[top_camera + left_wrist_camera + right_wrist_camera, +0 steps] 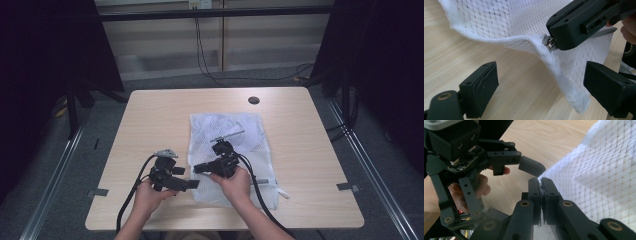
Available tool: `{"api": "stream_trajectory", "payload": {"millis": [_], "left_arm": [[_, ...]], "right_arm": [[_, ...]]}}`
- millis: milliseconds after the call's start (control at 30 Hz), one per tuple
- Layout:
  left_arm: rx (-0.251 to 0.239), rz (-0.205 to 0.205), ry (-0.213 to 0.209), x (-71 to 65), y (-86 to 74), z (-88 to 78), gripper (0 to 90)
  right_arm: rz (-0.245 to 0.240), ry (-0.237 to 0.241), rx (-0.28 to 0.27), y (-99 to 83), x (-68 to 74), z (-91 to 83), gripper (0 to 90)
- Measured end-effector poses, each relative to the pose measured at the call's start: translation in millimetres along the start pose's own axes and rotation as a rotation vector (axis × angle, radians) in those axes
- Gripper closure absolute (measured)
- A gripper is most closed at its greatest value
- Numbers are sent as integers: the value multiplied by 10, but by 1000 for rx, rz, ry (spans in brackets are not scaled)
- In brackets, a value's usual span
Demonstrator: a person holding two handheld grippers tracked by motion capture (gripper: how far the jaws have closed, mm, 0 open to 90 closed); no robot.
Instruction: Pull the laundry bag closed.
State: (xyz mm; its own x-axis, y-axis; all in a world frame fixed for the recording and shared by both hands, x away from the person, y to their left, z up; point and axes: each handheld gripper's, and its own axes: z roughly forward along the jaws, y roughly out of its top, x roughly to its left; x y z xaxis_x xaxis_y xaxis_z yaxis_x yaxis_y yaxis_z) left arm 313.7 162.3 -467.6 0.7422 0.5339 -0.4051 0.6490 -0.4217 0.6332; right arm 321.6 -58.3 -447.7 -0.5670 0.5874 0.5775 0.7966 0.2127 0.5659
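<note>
A white mesh bag point(235, 135) lies flat on the middle of the pale wooden table point(150, 115). My right gripper point(198, 167) points left over the bag's near left corner and is shut on the bag's small metal zipper pull point(550, 44). The left gripper view shows those black jaws lifting the bag's edge point(506, 22) off the wood. My left gripper point(186, 178) is just left of that corner, open, with nothing between its fingers point(480, 91). In the right gripper view my right gripper point(541, 191) pinches the mesh point(604, 175), with one left fingertip point(531, 167) close above.
A dark round hole point(253, 100) sits in the tabletop near the far edge. Metal brackets point(97, 192) stick out at the table's near sides. Cables trail from both grippers toward the person. Dark curtains hang at both sides, and floor rails run beside the table.
</note>
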Motion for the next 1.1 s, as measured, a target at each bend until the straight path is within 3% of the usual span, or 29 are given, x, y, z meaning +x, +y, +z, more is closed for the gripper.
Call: {"api": "stream_trajectory", "payload": {"millis": [700,900,1000,1100], "left_arm": [[-10,-21,-86,-64,23,149,211],[-10,-24,-104,-74,33,179,273],[-12,-30,-116,-86,33,187,365],[-15,-39,-131,-94,38,200,389]], "right_arm": [[-6,2,-11,22,25,-28,865],[-3,2,-9,23,27,-33,865],[-8,0,-9,25,27,-39,865],[-7,1,-10,25,29,-45,865]]}}
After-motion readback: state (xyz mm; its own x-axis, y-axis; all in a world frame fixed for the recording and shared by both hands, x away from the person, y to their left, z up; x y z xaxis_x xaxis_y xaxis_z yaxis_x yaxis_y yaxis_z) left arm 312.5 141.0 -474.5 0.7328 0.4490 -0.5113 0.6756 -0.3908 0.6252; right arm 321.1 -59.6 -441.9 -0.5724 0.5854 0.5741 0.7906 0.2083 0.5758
